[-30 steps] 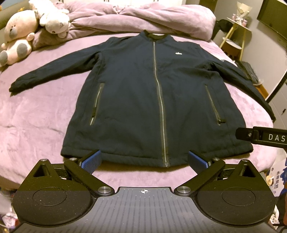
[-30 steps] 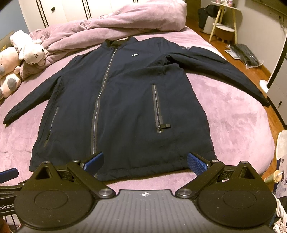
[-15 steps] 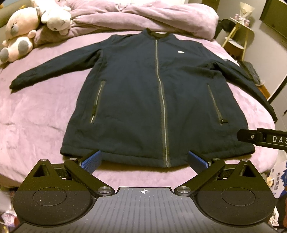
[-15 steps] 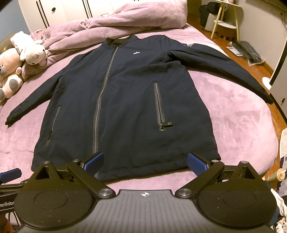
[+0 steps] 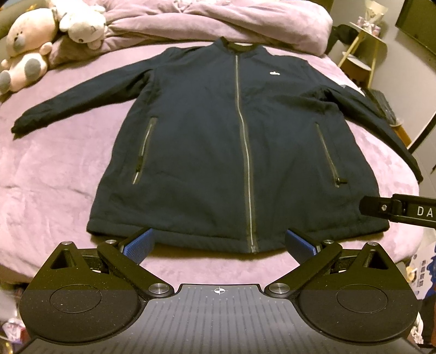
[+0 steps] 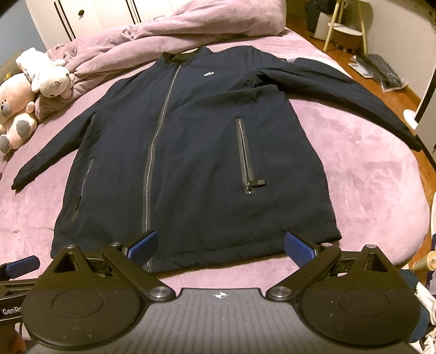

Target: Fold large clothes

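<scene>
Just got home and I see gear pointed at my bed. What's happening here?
A person is holding two grippers over a dark jacket spread flat, zipped and face up on the bed, sleeves out to both sides. The left gripper and right gripper both hover open by the hem, touching nothing. No fold has been made yet. Plush toys and a bunched duvet sit at the head of the bed.

We see both views dim and warm-tinted, fisheye-bent at the edges, corners smeared with blur, and the dark jacket losing detail in soft, nearly shadowless light.
</scene>
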Demonstrator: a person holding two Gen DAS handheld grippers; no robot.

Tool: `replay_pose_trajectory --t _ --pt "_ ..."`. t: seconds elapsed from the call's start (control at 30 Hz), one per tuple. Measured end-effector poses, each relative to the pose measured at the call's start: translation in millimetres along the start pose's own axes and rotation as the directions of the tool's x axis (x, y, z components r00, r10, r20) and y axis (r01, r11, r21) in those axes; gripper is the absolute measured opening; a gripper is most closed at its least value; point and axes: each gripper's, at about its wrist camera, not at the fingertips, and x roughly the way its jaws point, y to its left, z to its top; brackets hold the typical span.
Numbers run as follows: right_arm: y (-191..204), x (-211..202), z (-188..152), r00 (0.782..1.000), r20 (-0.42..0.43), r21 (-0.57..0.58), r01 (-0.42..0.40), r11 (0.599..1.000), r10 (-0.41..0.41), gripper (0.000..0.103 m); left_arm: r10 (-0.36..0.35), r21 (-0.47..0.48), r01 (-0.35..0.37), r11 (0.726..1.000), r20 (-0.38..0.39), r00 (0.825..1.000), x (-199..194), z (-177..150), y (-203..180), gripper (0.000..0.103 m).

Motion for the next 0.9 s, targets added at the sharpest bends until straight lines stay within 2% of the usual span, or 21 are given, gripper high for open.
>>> replay_pose_trajectory --t 0.13,0.23,0.3,0.33,0.4,0.47,0.5,0.57,0.63,0.7,0.8,0.87,0.9 --pt "-6.1 4.9 2.1 0.999 -0.007 0.02 -0.043 0.999 0.043 0.099 0.007 0.0 -0.007 1.0 0.026 1.0 3.3 0.9 0.8 0.103" --pt "-20.7 5.7 5.7 0.987 0.078 0.043 -0.144 0.989 0.14 0.099 -0.014 -0.008 0.015 1.0 0.101 0.995 6.5 2.8 5.1 0.103" --pt "-39.9 5.1 10.4 0.96 0.204 0.059 -0.208 0.976 0.192 0.099 -0.055 -0.023 0.06 0.998 0.183 0.981 8.9 3.1 10.5 0.103" --pt "-51.8 5.4 12.8 0.939 0.274 0.068 -0.232 0.97 0.206 0.099 -0.066 -0.019 0.071 0.997 0.208 0.976 11.6 4.9 12.2 0.103" --pt "-84.8 10.5 19.9 0.884 0.417 0.11 -0.279 0.954 0.21 0.099 -0.049 -0.003 0.051 0.999 0.212 0.976 20.5 12.1 12.2 0.103" --pt "-120.0 22.9 33.4 0.862 0.463 0.184 -0.322 0.929 0.207 0.099 -0.013 -0.011 0.015 1.0 0.203 0.979 33.1 18.1 13.0 0.103" --pt "-140.8 32.5 41.4 0.861 0.466 0.238 -0.343 0.909 0.204 0.099 0.0 -0.023 0.004 1.0 0.194 0.981 39.4 20.8 13.6 0.103" --pt "-187.0 54.5 56.2 0.878 0.454 0.403 -0.354 0.844 0.151 0.099 0.006 -0.064 0.005 0.998 0.177 0.984 55.1 25.9 17.5 0.103" --pt "-234.7 78.0 66.3 0.884 0.456 0.553 -0.375 0.744 0.106 0.099 -0.001 -0.11 0.021 0.994 0.178 0.984 67.5 30.6 24.3 0.103" --pt "-278.3 100.5 72.8 0.882 0.469 0.666 -0.393 0.634 0.054 0.094 0.014 -0.152 0.011 0.988 0.163 0.987 81.4 36.1 31.6 0.103" --pt "-327.1 129.2 79.7 0.888 0.458 0.782 -0.389 0.487 -0.026 0.076 0.024 -0.209 0.009 0.978 0.153 0.988 96.3 46.6 42.6 0.103" --pt "-349.1 146.4 82.8 0.898 0.433 0.835 -0.369 0.408 -0.075 0.063 0.03 -0.252 0.01 0.968 0.154 0.988 102.8 53.3 49.3 0.103" --pt "-356.0 154.0 83.4 0.899 0.427 0.851 -0.363 0.379 -0.099 0.053 0.027 -0.272 0.015 0.962 0.148 0.989 107.0 56.8 52.1 0.103"
